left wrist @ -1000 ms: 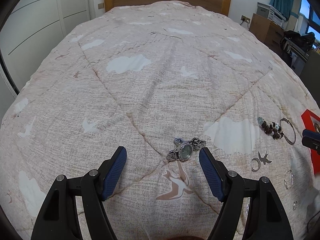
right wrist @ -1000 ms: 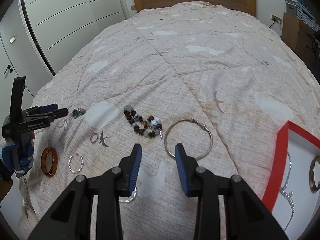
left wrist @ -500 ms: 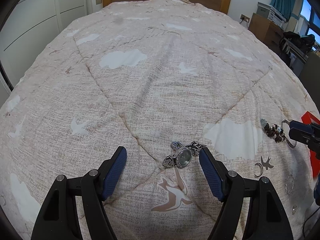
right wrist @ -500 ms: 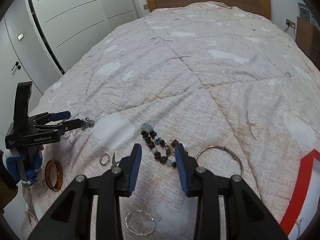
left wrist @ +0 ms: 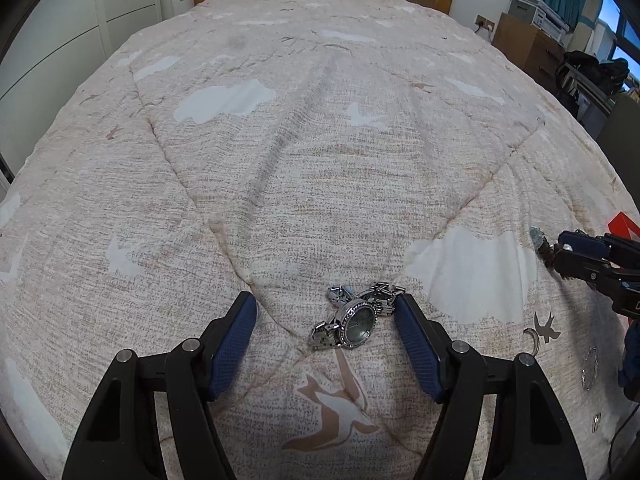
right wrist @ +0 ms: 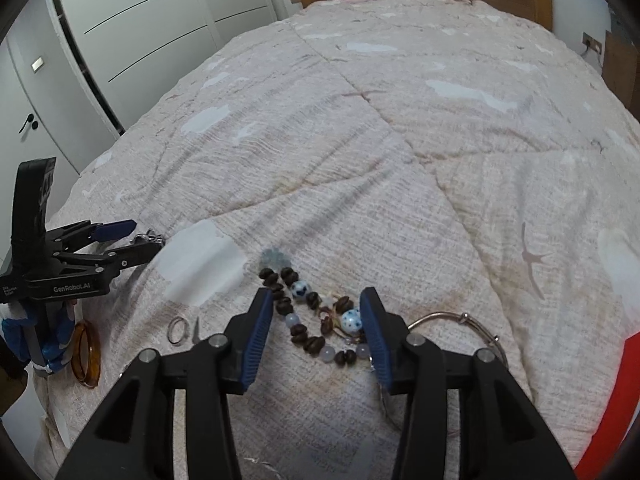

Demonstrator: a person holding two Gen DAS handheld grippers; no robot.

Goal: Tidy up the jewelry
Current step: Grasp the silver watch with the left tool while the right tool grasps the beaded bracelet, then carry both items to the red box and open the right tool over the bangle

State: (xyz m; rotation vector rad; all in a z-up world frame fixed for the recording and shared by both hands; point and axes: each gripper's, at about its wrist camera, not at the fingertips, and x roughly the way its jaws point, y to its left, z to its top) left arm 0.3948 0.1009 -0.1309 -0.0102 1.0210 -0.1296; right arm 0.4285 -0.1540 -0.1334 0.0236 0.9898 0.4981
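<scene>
A silver wristwatch (left wrist: 354, 318) lies on the beige bedspread (left wrist: 320, 140). My left gripper (left wrist: 326, 320) is open with its blue fingers on either side of the watch, the right finger close to the strap. A brown and blue beaded bracelet (right wrist: 312, 320) lies on the bedspread (right wrist: 400, 120). My right gripper (right wrist: 316, 312) is open and straddles the bracelet. The left gripper also shows in the right wrist view (right wrist: 132, 242). The right gripper also shows in the left wrist view (left wrist: 568, 250).
A thin silver bangle (right wrist: 460, 320) lies right of the beads, partly under my right finger. A small ring (right wrist: 178, 325) and an amber bangle (right wrist: 86, 354) lie to the left. A red box edge (right wrist: 612, 408) is at the lower right. Small rings (left wrist: 588, 372) lie near the bed's edge.
Both grippers have moved forward and down. The right gripper has opened wider and now straddles the beaded bracelet. The left gripper has closed in around the watch.
</scene>
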